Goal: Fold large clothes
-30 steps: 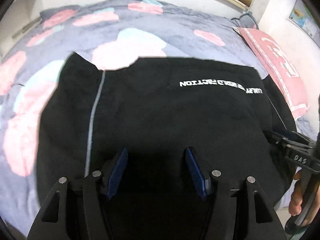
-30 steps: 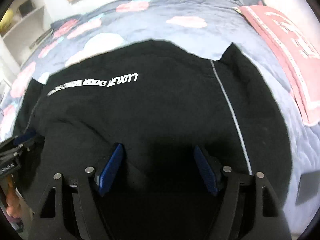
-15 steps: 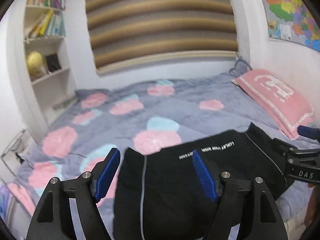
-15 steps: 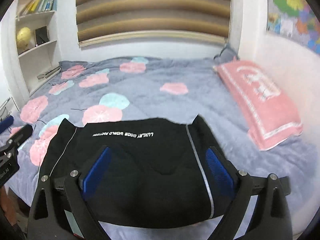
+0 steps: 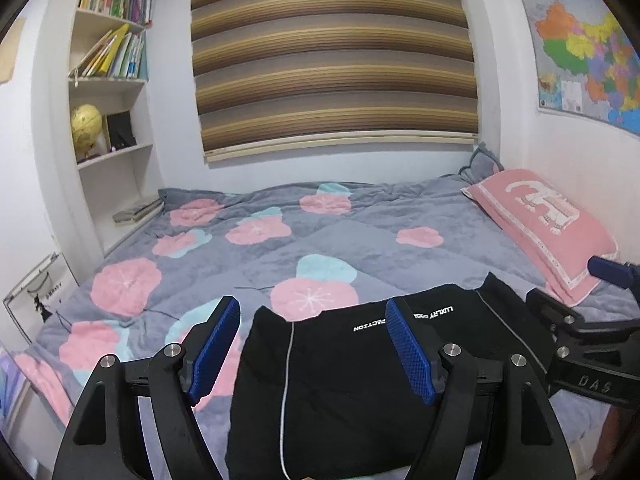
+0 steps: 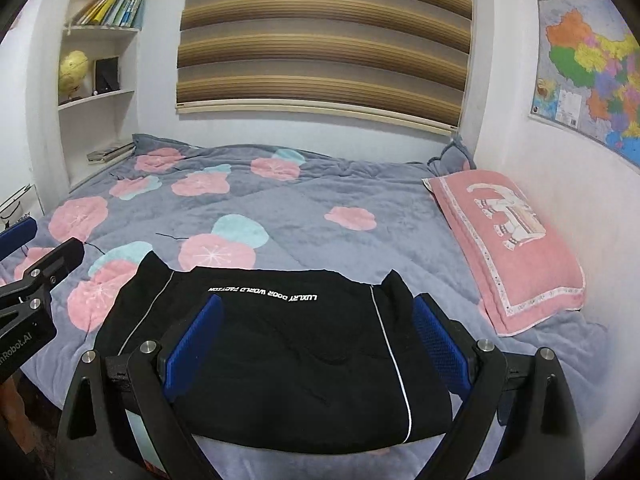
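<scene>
A black garment [image 5: 352,384] with white lettering and thin grey side stripes lies folded into a compact rectangle at the near edge of the bed; it also shows in the right wrist view [image 6: 288,352]. My left gripper [image 5: 312,344] is open and empty, held back above the garment's near left part. My right gripper [image 6: 316,340] is open and empty, held back above the garment's near side. The right gripper shows at the right edge of the left wrist view [image 5: 584,344]. The left gripper shows at the left edge of the right wrist view [image 6: 28,280].
The bed has a grey quilt [image 6: 280,200] with pink and teal flowers. A pink pillow [image 6: 508,240] lies along the right wall under a map [image 6: 588,76]. Shelves with books and a globe [image 5: 108,120] stand at the left. A striped blind [image 5: 332,56] covers the far wall.
Both grippers pulled back and up from close over the garment, so the whole bed and room came into view. The folded garment stayed in place. Both stayed open.
</scene>
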The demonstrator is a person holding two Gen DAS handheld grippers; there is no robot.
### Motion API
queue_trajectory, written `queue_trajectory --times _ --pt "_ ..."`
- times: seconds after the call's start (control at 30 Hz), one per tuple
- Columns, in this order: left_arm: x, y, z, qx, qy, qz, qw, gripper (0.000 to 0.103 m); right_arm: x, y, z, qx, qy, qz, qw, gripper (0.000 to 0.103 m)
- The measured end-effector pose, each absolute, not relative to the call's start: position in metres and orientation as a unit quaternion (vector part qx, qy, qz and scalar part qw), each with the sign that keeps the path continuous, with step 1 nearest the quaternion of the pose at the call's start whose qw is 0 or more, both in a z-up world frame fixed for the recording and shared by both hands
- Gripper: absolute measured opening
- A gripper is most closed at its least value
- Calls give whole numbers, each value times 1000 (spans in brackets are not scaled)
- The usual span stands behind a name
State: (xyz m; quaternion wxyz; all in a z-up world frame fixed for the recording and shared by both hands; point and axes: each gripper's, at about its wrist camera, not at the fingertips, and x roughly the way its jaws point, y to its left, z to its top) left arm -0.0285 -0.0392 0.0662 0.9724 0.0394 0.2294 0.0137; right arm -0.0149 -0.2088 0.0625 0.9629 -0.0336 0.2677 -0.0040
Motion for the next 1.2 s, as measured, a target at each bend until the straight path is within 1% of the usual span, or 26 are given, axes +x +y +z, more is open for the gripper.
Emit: queue_trajectory --times 0.7,1.2 --pt "-16 -39 45 35 265 17 963 76 2 -208 33 -26 314 3 949 97" --pt "-15 -37 41 26 263 35 964 76 4 -207 27 -18 326 9 945 97"
